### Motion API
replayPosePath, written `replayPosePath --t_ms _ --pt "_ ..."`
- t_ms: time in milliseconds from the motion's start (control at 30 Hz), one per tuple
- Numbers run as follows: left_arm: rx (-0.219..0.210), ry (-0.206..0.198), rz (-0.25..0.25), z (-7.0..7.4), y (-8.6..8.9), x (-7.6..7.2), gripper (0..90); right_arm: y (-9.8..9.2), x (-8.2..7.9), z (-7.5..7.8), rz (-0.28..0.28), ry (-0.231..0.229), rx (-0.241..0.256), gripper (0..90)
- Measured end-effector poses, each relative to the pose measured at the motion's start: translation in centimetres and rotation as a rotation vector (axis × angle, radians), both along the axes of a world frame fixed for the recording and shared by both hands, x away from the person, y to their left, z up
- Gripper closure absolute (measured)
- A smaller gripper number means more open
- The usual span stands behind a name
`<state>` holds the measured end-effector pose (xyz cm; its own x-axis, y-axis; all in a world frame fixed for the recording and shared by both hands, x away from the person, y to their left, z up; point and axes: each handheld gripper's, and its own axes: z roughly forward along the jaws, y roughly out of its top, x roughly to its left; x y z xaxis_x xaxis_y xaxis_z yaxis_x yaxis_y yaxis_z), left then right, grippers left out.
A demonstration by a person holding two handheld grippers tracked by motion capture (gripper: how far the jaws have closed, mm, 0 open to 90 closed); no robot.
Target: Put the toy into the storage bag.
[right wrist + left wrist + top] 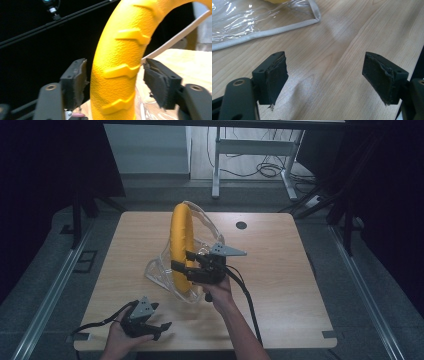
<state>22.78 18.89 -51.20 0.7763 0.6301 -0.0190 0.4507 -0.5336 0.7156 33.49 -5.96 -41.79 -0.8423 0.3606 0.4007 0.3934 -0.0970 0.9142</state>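
Note:
A yellow ring [180,226] with raised tread ribs stands upright on the wooden table [280,255], partly inside a clear plastic bag [206,226] with a pale trimmed edge. My right gripper [181,261] straddles the ring's lower part. In the right gripper view the ring [120,50] runs up between the two pads of that gripper [115,80], with a thin dark gap at the left pad and the right pad close to its edge. My left gripper [162,330] stands open and holds nothing near the table's front left, its jaws [324,75] over bare wood, the bag's corner [249,22] beyond.
A small dark round hole [241,225] sits in the table top at the back right. Beyond the table stands a white desk frame [250,150] with cables on the floor. Dark curtains hang left and right.

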Motion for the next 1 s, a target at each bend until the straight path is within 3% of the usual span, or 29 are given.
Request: replayPosePath --t_ms 267,567,1000 --pt "0.001 0.002 0.000 0.0 0.0 0.0 20.0 -1.0 -0.8 0.7 -0.041 -0.055 -0.033 30.6" --pt "0.001 0.000 0.004 0.0 0.0 0.1 20.0 -3.2 -1.1 0.8 -0.071 -0.076 -0.056 32.1" --pt "0.003 -0.003 0.012 0.2 0.1 0.2 20.0 -7.5 -1.4 -0.1 -0.135 -0.102 -0.142 36.4"
